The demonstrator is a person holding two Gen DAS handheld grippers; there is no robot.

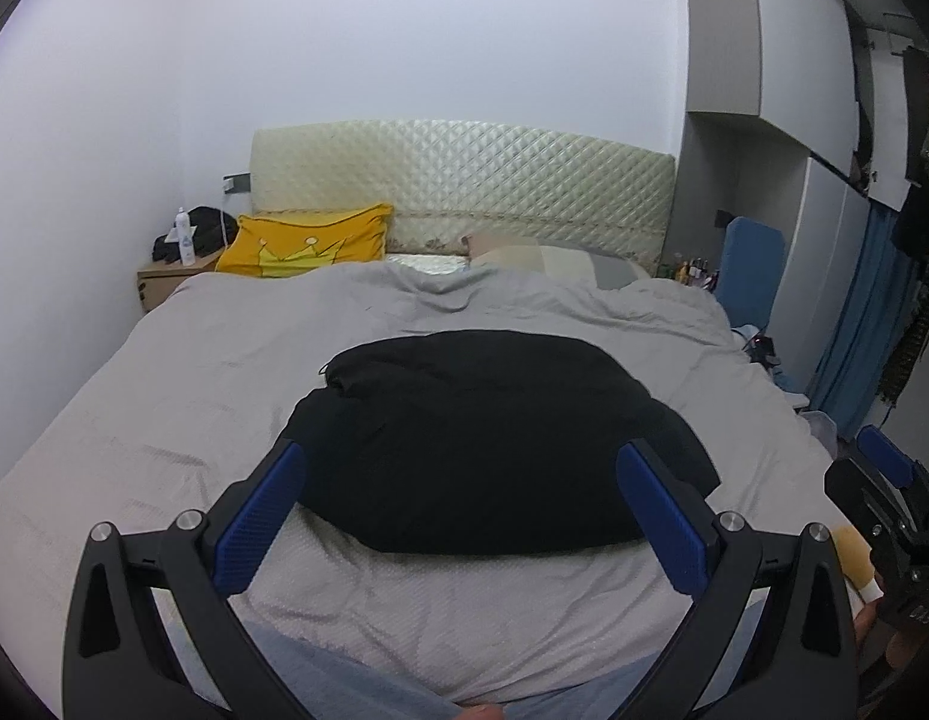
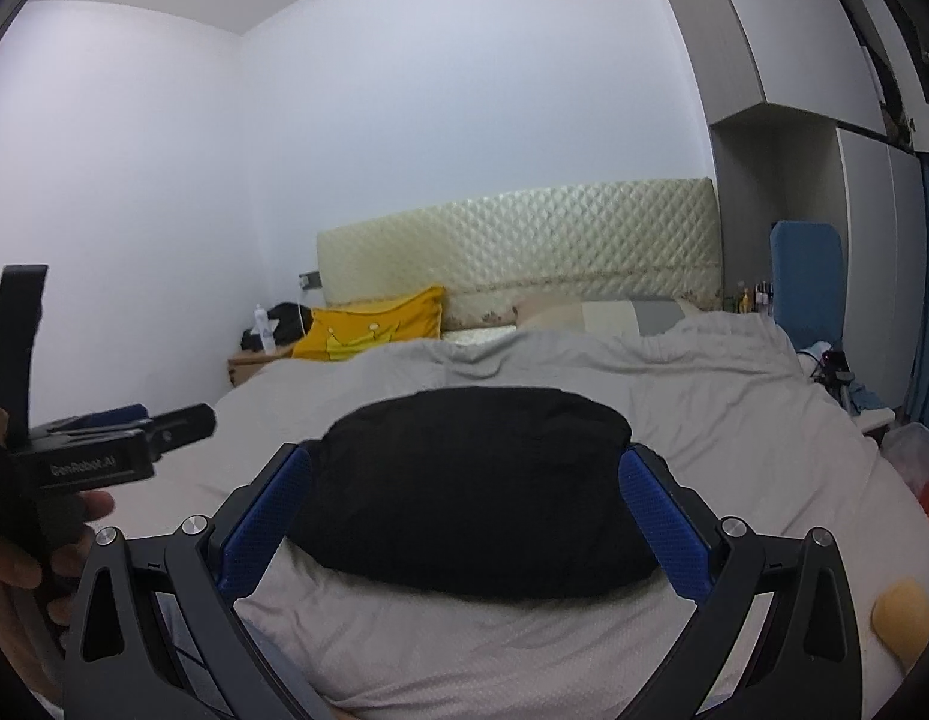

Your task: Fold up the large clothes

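A black garment (image 1: 488,438) lies folded in a compact stack on the grey bed cover (image 1: 182,396); it also shows in the right wrist view (image 2: 470,492). My left gripper (image 1: 461,462) is open and empty, held above the near side of the garment, its blue fingers (image 1: 260,516) wide apart. My right gripper (image 2: 467,468) is open and empty too, its blue pads (image 2: 662,516) spread either side of the garment from above. The left gripper also shows at the left of the right wrist view (image 2: 164,426). The right gripper shows at the right edge of the left wrist view (image 1: 890,480).
A yellow crown pillow (image 1: 308,246) and other pillows (image 1: 554,261) lie against the quilted headboard (image 1: 464,180). A nightstand (image 1: 164,282) with a bottle stands at the left. A blue chair (image 1: 752,270), wardrobe and curtain are at the right. A tan object (image 2: 905,606) lies at the bed's near right.
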